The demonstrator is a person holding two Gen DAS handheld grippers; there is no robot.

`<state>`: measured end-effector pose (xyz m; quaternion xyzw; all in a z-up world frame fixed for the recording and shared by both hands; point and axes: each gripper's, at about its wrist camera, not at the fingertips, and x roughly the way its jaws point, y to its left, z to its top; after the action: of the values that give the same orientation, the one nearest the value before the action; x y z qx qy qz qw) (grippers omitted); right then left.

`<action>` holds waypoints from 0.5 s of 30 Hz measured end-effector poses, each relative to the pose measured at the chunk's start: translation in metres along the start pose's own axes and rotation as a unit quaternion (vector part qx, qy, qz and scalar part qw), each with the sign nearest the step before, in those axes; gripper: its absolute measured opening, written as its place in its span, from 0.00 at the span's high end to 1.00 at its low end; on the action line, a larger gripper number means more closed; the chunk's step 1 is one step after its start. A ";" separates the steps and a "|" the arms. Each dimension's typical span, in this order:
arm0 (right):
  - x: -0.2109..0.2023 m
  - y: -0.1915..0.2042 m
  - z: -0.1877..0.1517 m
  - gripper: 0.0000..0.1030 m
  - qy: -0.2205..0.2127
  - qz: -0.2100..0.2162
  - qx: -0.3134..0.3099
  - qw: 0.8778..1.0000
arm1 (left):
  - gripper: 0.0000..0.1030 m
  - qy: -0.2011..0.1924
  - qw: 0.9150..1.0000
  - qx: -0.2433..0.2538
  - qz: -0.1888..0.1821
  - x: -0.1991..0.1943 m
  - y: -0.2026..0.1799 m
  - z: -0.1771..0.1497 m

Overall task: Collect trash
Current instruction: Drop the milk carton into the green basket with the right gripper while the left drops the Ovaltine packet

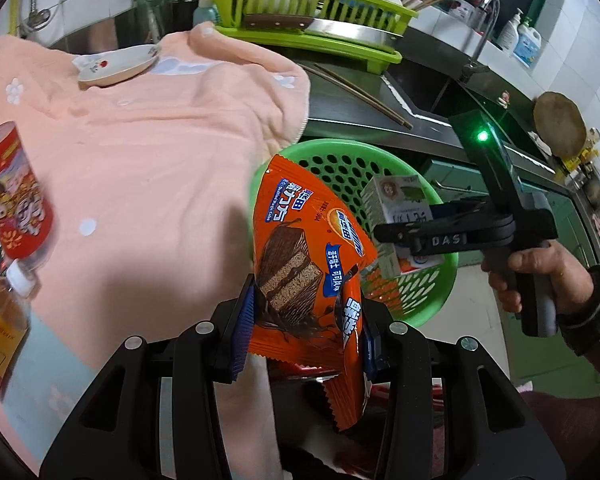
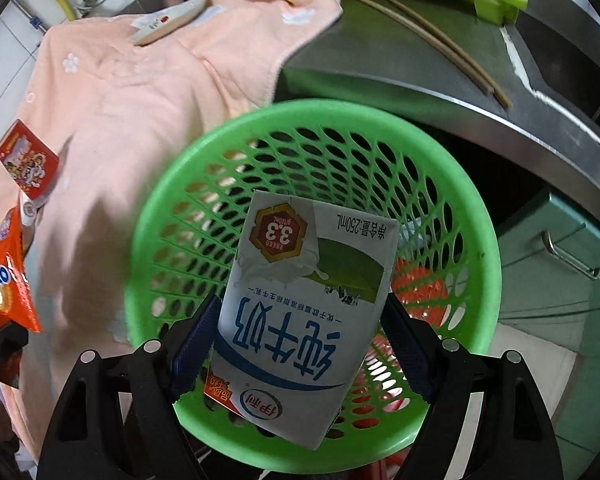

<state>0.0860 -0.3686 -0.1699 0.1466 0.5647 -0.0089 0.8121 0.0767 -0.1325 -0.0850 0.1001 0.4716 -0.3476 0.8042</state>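
Note:
My left gripper (image 1: 306, 332) is shut on an orange chocolate-cake wrapper (image 1: 304, 248) and holds it up at the left rim of the green perforated basket (image 1: 432, 300). My right gripper (image 2: 296, 344) is shut on a white and green milk carton (image 2: 300, 320) and holds it over the basket (image 2: 172, 208). The right gripper and its carton (image 1: 400, 204) also show in the left wrist view. A red drink box (image 1: 16, 196) and a yellow bottle (image 1: 0, 320) lie on the pink towel (image 1: 140, 152) at the left. The red box (image 2: 28, 160) also shows in the right wrist view.
A small plate (image 1: 116, 66) rests on the towel's far end. Chopsticks (image 1: 360, 94) lie on the steel counter (image 2: 380, 60). A green dish rack (image 1: 312, 12) with a cleaver stands behind. A sink and tap (image 1: 484, 24) are at the right, teal cabinet doors (image 2: 560, 264) below.

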 end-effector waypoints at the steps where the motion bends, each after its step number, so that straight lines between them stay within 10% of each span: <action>1: 0.002 -0.002 0.000 0.24 0.002 0.001 0.001 1.000 | 0.59 0.001 1.000 0.001 -0.001 0.002 -0.002 0.002; 15: -0.019 -0.022 -0.005 0.19 -0.018 0.022 0.004 1.000 | 0.58 0.019 1.000 -0.008 -0.017 0.038 -0.024 0.018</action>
<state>0.0706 -0.3910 -0.1594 0.1623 0.5465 0.0040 0.8216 0.0853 -0.1764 -0.1026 0.0923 0.4908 -0.3556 0.7900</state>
